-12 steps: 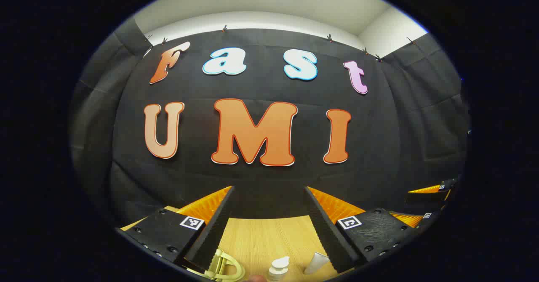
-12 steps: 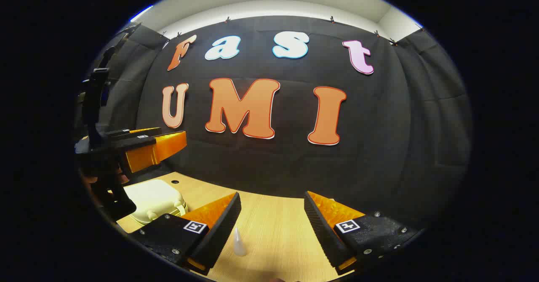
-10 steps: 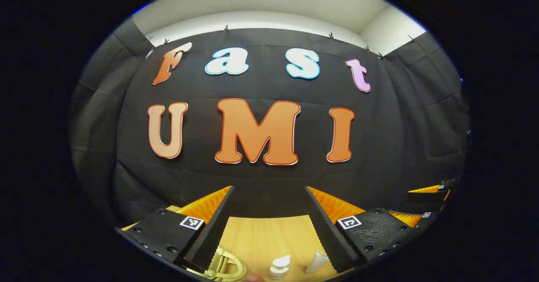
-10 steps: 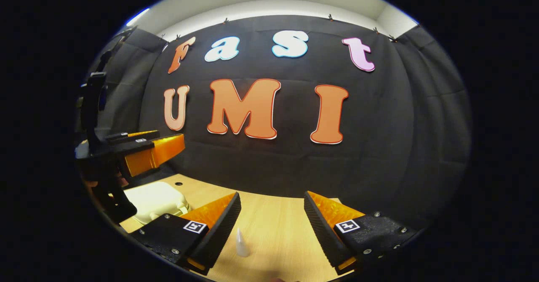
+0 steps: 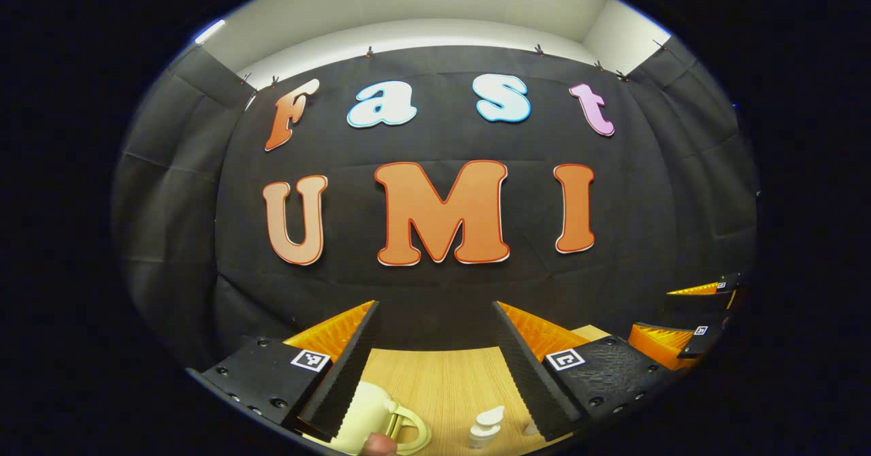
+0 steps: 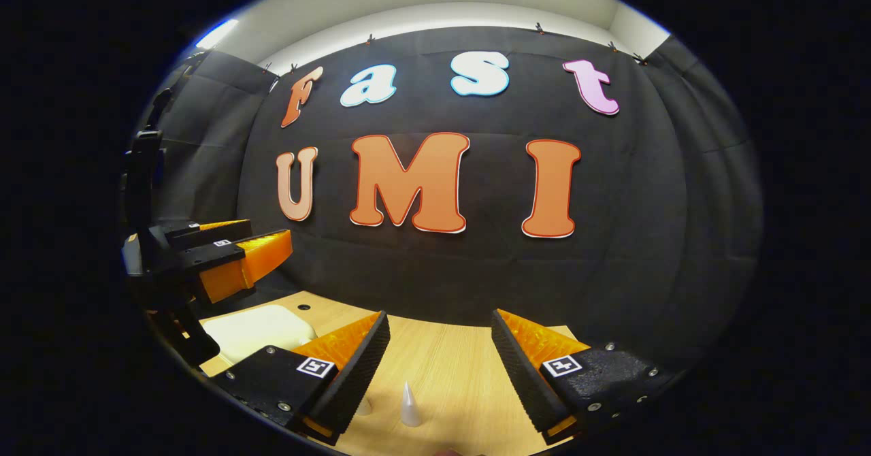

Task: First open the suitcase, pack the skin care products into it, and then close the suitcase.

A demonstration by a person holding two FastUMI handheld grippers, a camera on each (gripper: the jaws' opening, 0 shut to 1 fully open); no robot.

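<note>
When looking along left gripper [image 5: 435, 304], find jaws spread wide above table [image 5: 442, 381], pinching nothing. Just below, at near edge, cream suitcase [image 5: 367, 415] with lid down, handle turned toward a white pump bottle [image 5: 484, 429] standing beside it. Along right gripper [image 6: 439, 313], likewise spread and empty, find instead a white pointed tube [image 6: 409, 405] upright on table, and suitcase off to left, under left gripper. Square black-and-white markers on fingers of both; products too small to read any label.

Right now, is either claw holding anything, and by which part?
Nothing is held. The left claw and right claw are both open above the table.
</note>
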